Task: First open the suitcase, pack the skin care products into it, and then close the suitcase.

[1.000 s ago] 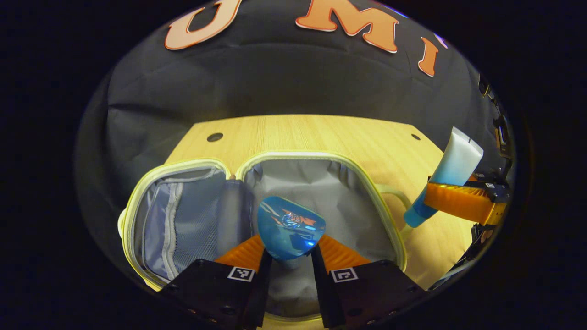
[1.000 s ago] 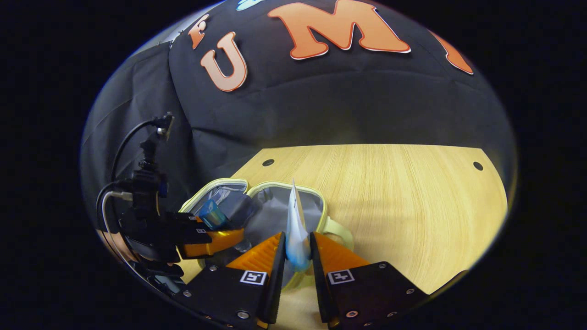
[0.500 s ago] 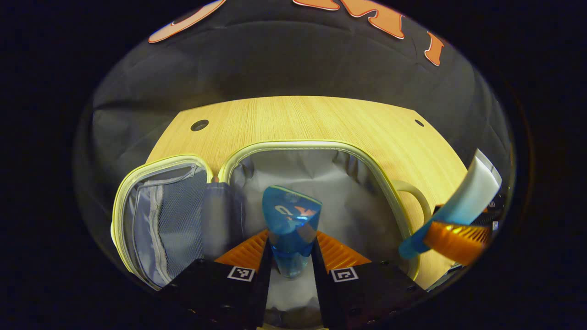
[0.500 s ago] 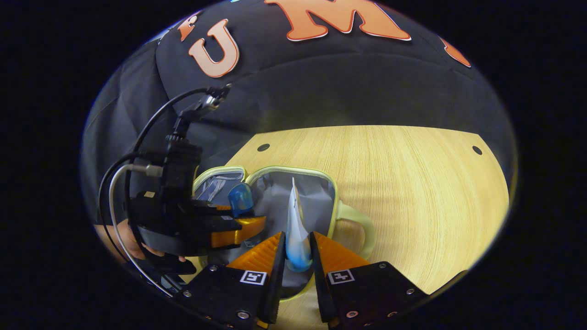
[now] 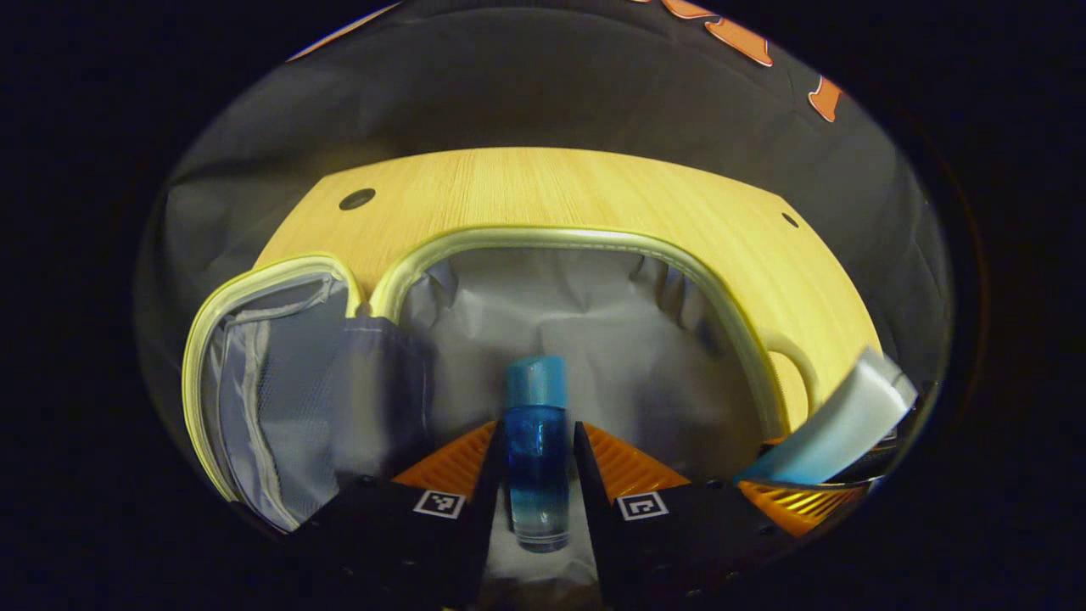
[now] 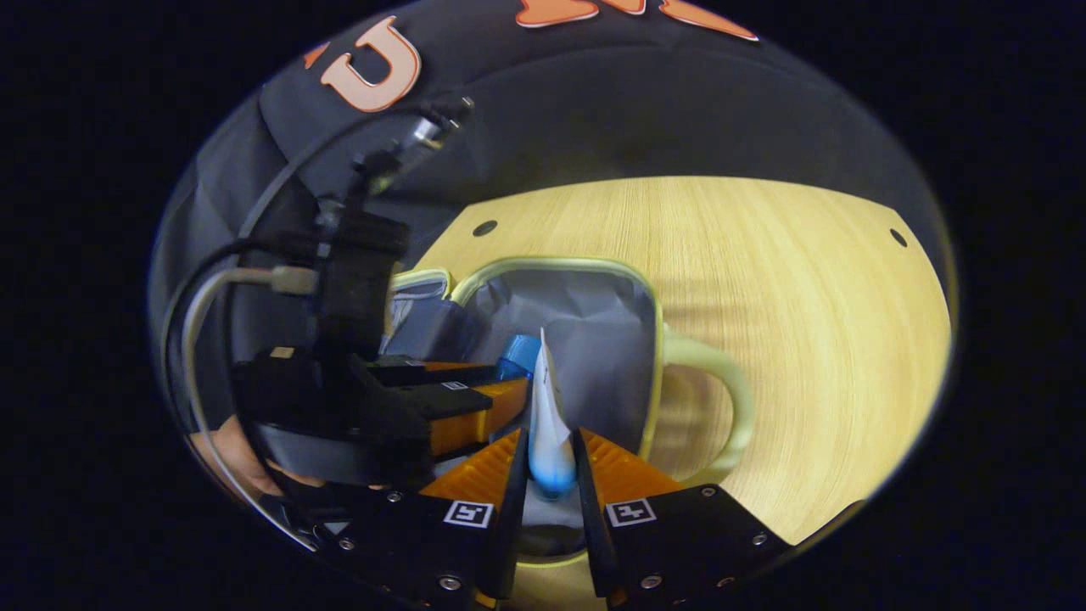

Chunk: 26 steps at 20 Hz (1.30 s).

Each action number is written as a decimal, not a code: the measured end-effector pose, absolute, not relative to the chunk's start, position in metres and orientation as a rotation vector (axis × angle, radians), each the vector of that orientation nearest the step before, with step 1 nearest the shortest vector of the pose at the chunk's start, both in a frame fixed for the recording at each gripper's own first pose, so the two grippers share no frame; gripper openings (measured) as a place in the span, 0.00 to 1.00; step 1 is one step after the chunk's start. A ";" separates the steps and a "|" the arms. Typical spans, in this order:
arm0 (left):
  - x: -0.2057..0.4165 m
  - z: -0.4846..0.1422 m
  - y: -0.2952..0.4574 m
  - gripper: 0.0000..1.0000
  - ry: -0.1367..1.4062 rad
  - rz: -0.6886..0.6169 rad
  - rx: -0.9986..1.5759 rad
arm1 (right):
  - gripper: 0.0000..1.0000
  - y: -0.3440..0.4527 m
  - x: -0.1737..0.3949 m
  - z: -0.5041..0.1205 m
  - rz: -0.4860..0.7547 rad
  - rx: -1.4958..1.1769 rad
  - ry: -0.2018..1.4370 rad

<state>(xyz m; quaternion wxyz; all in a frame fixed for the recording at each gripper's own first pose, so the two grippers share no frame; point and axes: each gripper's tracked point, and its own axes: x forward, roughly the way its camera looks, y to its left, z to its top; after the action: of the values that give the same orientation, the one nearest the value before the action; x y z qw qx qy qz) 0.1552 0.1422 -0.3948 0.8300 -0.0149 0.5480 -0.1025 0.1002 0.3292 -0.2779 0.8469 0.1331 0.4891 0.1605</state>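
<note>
The suitcase [image 5: 585, 246] lies open on the wooden table, pale yellow-green rim, grey lining, its lid [image 5: 271, 390] folded out to the left. My left gripper [image 5: 536, 462] is shut on a blue bottle [image 5: 536, 450], held low inside the main compartment, cap pointing away. My right gripper [image 6: 550, 462] is shut on a white-and-blue tube [image 6: 547, 420], edge-on above the suitcase [image 6: 649, 339] near its handle [image 6: 721, 399]. In the left gripper view the tube [image 5: 836, 424] and the right gripper [image 5: 806, 501] appear at the lower right. The left gripper [image 6: 407, 407] with its bottle's cap [image 6: 517, 352] sits just left of the tube in the right gripper view.
The wooden table [image 6: 789, 280] stretches to the right of the suitcase, with small round holes [image 5: 356, 199] near its far corners. Black cloth walls stand behind. A hand [image 6: 229, 450] and cables [image 6: 212, 297] sit at the left of the right gripper view.
Both grippers have come down and forward into the open suitcase. The blue bottle has tipped from upright-facing to lying along the left gripper's fingers. The tube has drawn close to the bottle.
</note>
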 end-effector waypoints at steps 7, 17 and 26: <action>0.153 -0.324 0.208 0.65 0.945 -0.090 -0.038 | 0.34 0.339 0.101 -0.305 0.313 0.287 1.166; 0.110 -0.291 0.412 0.74 0.880 0.320 -0.154 | 0.41 0.343 0.109 -0.325 0.212 0.257 1.255; 0.098 -0.315 0.505 0.87 0.796 0.476 -0.480 | 0.88 0.342 0.108 -0.268 0.235 0.347 1.098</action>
<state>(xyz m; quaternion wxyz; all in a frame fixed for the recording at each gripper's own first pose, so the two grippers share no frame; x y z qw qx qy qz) 0.0979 0.5055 -0.3154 0.8668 -0.2294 0.3800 0.2271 0.1083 0.3424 -0.2685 0.8322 0.1637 0.5180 0.1109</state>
